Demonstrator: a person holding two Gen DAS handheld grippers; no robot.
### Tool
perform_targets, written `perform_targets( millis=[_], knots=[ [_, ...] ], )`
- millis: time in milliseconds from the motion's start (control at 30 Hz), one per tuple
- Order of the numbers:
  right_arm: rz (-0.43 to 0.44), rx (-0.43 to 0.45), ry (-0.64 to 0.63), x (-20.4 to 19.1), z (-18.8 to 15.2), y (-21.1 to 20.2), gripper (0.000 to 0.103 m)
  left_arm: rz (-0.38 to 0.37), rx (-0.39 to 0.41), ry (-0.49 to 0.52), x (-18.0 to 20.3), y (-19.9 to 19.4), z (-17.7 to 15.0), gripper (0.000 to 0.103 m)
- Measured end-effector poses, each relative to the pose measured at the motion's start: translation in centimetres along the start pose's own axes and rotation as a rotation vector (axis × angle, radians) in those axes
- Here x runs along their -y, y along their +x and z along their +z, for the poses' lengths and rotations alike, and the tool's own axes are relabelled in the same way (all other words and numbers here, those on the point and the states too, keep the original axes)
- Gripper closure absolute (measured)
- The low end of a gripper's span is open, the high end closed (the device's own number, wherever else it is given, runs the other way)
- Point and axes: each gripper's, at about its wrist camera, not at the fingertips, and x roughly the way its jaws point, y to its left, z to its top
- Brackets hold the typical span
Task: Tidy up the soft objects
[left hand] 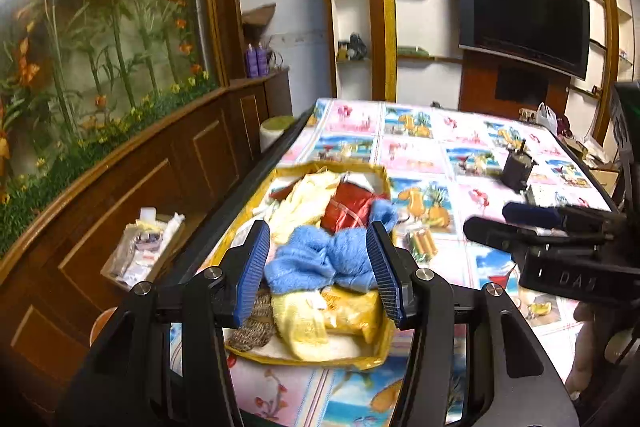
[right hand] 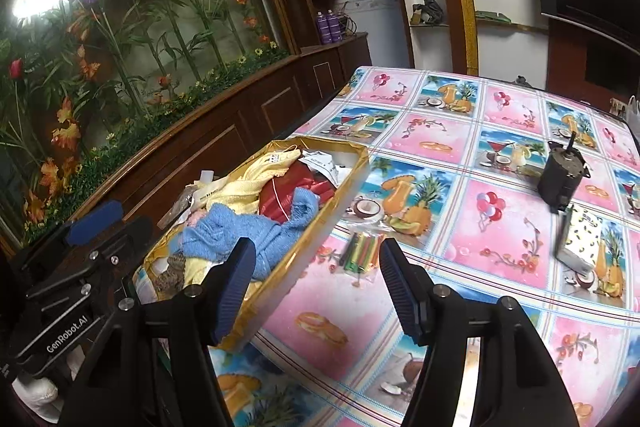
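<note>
Both grippers hover above the tabletop [right hand: 400, 291], angled downward. The left gripper [left hand: 318, 267] has its jaws partly apart and empty, framing a blue knit cloth [left hand: 320, 259] lying on top in the gold-rimmed box [right hand: 320, 227]. The right gripper [right hand: 316, 283] also has jaws partly apart with nothing between them, straddling the box's near wall. "GenRobot.AI" reads on the left gripper's body. Yellow cloth [right hand: 256, 183] and red fabric [right hand: 280, 203] fill the box farther in. Beside it lies a packet of coloured sticks [right hand: 362, 251]; beyond stand a dark container [right hand: 560, 179] and a spotted box [right hand: 580, 239].
</note>
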Motion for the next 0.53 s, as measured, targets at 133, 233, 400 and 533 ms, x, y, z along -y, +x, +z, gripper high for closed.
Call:
perform_targets(
  millis=[133, 233, 400, 533],
  knots=[
    [0.003, 0.010, -0.010, 0.5, -0.7, -0.7, 0.038, -0.085, 0.119, -0.005, 1.0, -2.1, 0.2, 0.004],
    [0.008, 0.011, -0.015, 0.8, -1.1, -1.1, 0.038, -0.219, 0.094, -0.042, 1.0, -1.9, 0.4, 0.003],
    [0.014, 0.008, 0.000, 1.6, -1.8, -1.4, 0.038, -0.235, 0.001, -0.039, 2.0, -0.2, 0.3, 0.003],
    [0.002, 0.000, 0.031, 2.9, -2.4, -1.6, 0.038, -0.202, -0.053, -0.022, 3.4, 0.8, 0.0, 0.003]
  ],
)
